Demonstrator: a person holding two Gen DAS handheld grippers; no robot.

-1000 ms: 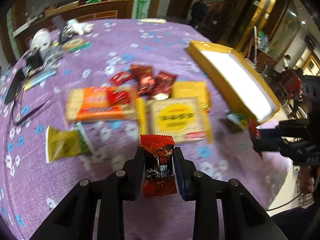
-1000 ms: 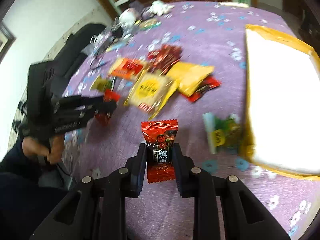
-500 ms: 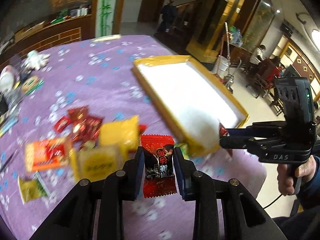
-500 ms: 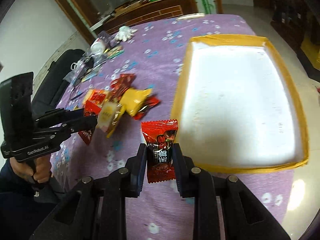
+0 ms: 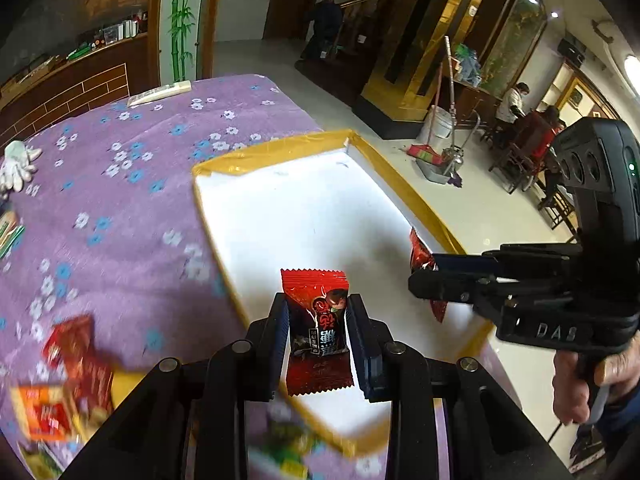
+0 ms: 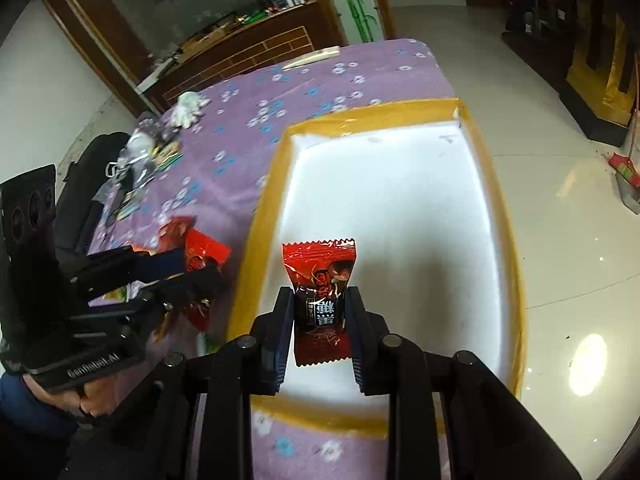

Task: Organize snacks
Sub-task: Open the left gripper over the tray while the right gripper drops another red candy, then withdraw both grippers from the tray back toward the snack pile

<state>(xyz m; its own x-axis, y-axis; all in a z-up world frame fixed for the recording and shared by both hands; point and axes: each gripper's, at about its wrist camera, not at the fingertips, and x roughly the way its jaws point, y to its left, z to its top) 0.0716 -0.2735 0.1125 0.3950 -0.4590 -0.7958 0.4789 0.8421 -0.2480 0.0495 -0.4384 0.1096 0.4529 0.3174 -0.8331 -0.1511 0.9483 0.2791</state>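
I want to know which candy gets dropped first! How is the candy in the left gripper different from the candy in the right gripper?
The left gripper's candy hangs above the white tray's near-left edge; the right gripper's candy hangs further in over the tray floor. Left gripper and right gripper are both shut. Both candies are red, upright, alike.

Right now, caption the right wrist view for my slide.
Right gripper holds a red candy packet over the empty yellow-rimmed white tray.
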